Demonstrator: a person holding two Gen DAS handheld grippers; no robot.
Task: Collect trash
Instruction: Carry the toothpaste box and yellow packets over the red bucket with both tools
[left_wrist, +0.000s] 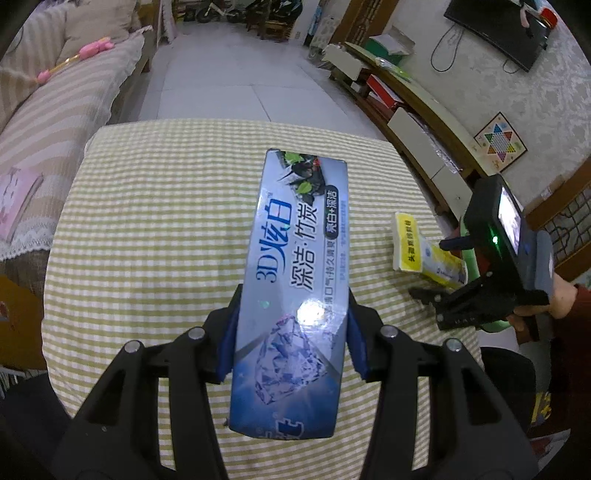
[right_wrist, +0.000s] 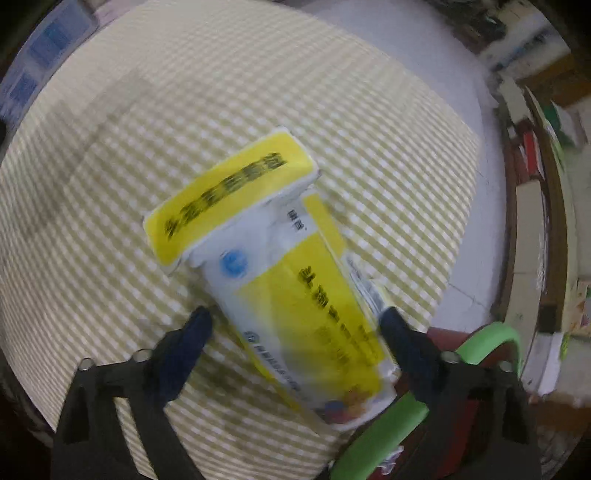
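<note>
My left gripper (left_wrist: 291, 332) is shut on a long blue toothpaste box (left_wrist: 295, 266) and holds it above the checked tablecloth (left_wrist: 147, 229). A yellow and white medicine box (right_wrist: 291, 280) with an open flap lies at the table's right edge; it also shows in the left wrist view (left_wrist: 424, 254). My right gripper (right_wrist: 295, 328) is open, its fingers on either side of the yellow box. The right finger (right_wrist: 399, 332) touches the box, the left finger (right_wrist: 192, 332) stands apart from it. The right gripper also shows in the left wrist view (left_wrist: 436, 269).
A green chair frame (right_wrist: 388, 417) stands just off the table's right edge. A striped sofa (left_wrist: 55, 122) is to the left. A low cabinet (left_wrist: 417, 122) with boxes runs along the right wall. White floor (left_wrist: 229, 74) lies beyond the table.
</note>
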